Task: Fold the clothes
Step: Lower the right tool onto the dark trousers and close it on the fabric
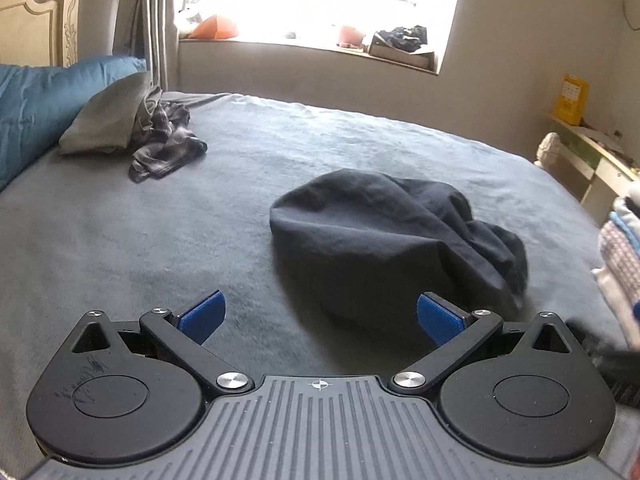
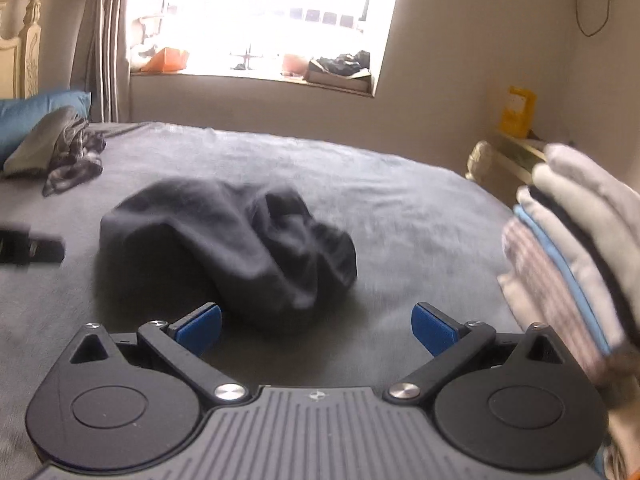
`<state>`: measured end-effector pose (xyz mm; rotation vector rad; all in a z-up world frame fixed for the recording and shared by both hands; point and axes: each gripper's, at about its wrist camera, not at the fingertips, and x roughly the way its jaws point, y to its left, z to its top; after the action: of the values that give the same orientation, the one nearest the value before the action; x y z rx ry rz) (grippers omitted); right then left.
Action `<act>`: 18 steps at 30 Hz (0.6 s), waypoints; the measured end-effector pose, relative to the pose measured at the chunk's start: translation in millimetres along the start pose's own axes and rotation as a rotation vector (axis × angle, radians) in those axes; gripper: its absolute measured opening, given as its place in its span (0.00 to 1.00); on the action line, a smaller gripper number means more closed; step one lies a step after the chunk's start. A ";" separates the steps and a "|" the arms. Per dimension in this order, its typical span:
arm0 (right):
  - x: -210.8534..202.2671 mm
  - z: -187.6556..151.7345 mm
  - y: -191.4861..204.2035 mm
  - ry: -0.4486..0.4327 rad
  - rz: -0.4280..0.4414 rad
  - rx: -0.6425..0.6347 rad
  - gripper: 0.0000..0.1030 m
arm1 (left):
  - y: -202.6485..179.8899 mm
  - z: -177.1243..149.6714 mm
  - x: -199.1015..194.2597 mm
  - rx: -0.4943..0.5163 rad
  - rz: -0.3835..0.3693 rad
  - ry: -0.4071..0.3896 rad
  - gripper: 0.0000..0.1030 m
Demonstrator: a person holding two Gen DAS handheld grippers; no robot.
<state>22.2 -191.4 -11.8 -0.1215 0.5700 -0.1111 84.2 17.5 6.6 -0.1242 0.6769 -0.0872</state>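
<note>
Left gripper (image 1: 321,316), right gripper (image 2: 316,322): black linkage arms, silver screws, blue pads (image 1: 204,316), grey ribbed body.

Home bedroom: grey-covered bed (image 1: 280,140), blue pillow (image 1: 36,100), curtained window (image 1: 320,0).

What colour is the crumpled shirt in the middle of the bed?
The crumpled garment is dark navy, almost black, and plain. It shows best in the left wrist view.

Dark garment (image 1: 384,236) matt soft cloth; bed cover (image 1: 120,232) fuzzy grey fleece.
</note>
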 end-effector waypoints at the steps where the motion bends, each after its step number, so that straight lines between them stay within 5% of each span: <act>1: 7.8 7.5 -2.9 -0.011 0.021 0.013 1.00 | 2.0 1.4 5.4 -0.004 -0.001 0.003 1.00; 8: 76.1 50.5 -3.3 0.009 0.147 0.076 1.00 | 8.0 12.3 42.2 -0.022 -0.022 0.007 1.00; 15: 151.6 76.5 37.1 0.061 0.245 -0.012 1.00 | -2.4 20.5 75.6 0.013 -0.047 0.020 0.94; 18: 178.4 79.7 48.4 0.105 0.279 -0.011 1.00 | -9.7 19.4 90.1 0.058 -0.033 0.030 0.73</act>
<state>218.1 -161.6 -46.9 -0.0460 0.6866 0.1577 166.0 -1.3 -32.8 -0.0782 0.7017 -0.1409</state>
